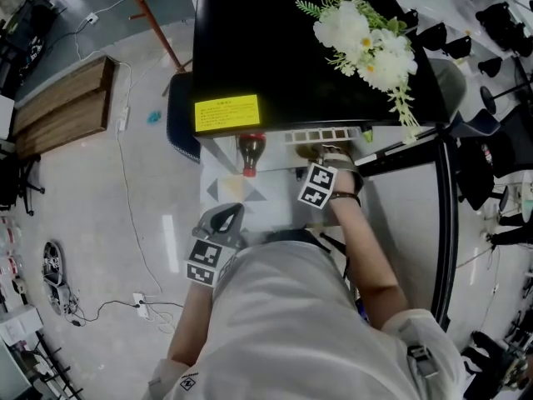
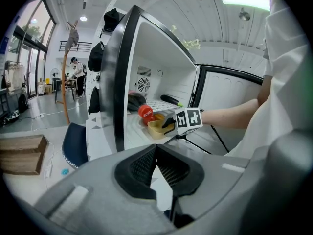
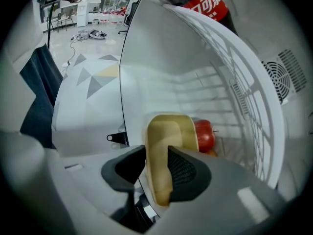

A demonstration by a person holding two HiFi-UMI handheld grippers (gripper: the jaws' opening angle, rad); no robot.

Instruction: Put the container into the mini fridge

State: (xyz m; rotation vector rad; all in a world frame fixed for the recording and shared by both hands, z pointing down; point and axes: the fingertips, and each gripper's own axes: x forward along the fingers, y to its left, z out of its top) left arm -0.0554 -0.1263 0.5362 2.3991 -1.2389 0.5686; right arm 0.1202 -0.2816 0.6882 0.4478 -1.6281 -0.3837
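The tan open container (image 3: 168,131) stands on the lower floor of the white mini fridge (image 3: 161,67), at the front. One of its walls stands between the jaws of my right gripper (image 3: 156,155), which is open around it. A red round fruit (image 3: 204,135) lies in the container. In the left gripper view the same container (image 2: 157,128) sits at the fridge opening with my right gripper (image 2: 165,125) on it. My left gripper (image 2: 155,153) hangs back outside the fridge, shut on nothing. From the head view the left gripper (image 1: 225,217) is below the fridge's black top (image 1: 275,48).
A cola bottle (image 1: 251,150) with a red cap lies on the wire shelf (image 3: 244,72) above the container. The fridge door (image 2: 225,92) stands open at the right. White flowers (image 1: 366,40) lie on the fridge top. A navy chair (image 2: 76,143) stands left of the fridge.
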